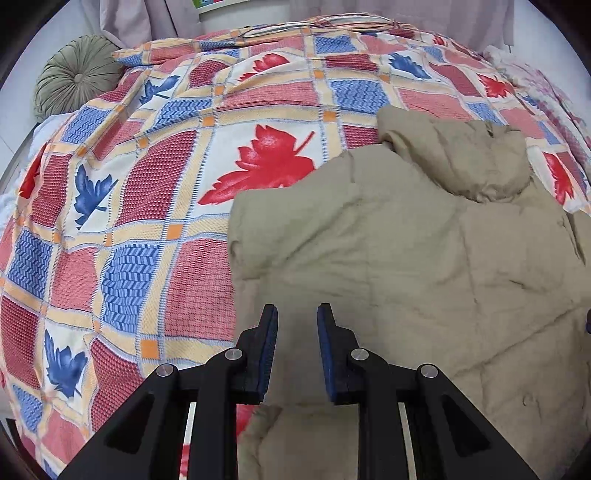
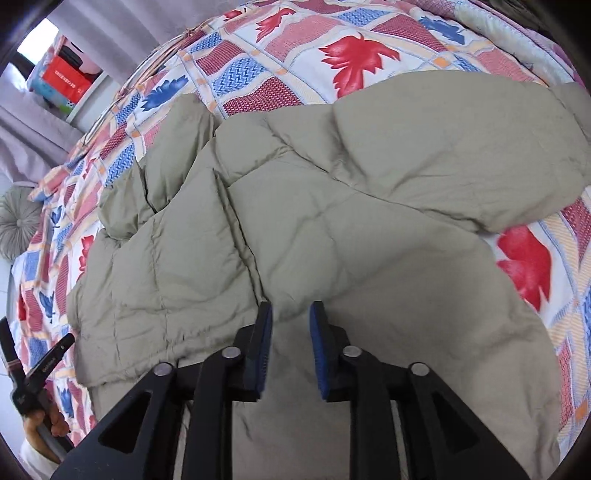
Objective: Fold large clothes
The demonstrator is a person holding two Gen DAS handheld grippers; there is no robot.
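A large beige padded jacket [image 1: 406, 243] lies spread on a bed, its hood [image 1: 461, 155] at the far end. In the right wrist view the jacket [image 2: 332, 229] fills the middle, with one sleeve [image 2: 461, 155] stretched out to the right and the left side folded over. My left gripper [image 1: 297, 314] is open and empty, above the jacket's near left part. My right gripper [image 2: 290, 310] is open and empty, above the jacket's lower middle.
The bed is covered by a patchwork quilt [image 1: 147, 192] with red and blue leaves. A round green cushion [image 1: 77, 74] lies at the far left corner. Curtains [image 1: 166, 18] hang behind. The left hand-held gripper [image 2: 33, 373] shows at the right view's left edge.
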